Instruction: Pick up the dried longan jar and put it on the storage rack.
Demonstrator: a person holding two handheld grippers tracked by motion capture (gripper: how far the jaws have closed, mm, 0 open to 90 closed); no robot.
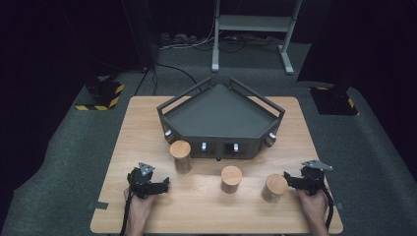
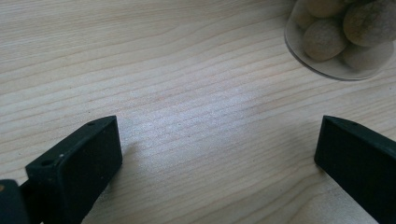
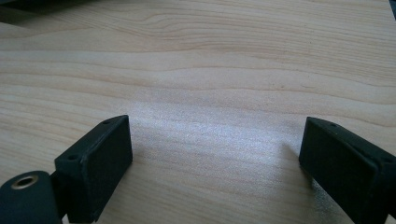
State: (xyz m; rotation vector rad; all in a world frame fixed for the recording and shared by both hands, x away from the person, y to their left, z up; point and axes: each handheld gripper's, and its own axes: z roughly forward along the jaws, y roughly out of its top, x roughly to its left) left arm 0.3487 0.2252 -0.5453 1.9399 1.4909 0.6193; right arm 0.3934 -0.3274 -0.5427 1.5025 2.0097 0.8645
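Near edge of the pale wooden table: the left gripper and the right gripper rest low over the board, each with its jaws spread wide and holding nothing, as both gripper views confirm. Just beyond them stand three clear cylindrical jars with wooden lids: the right jar almost touching the right gripper's tips, the middle jar between the two hands, and the left jar farther off, close against the dark grey five-sided tray with raised rails. The left gripper view shows the base of one jar, filled with brownish balls. The step in hand appears to be a first grasp. To do it well, centre the open jaws about the jar's body below the lid, keep it upright, and close evenly before lifting toward the tray.
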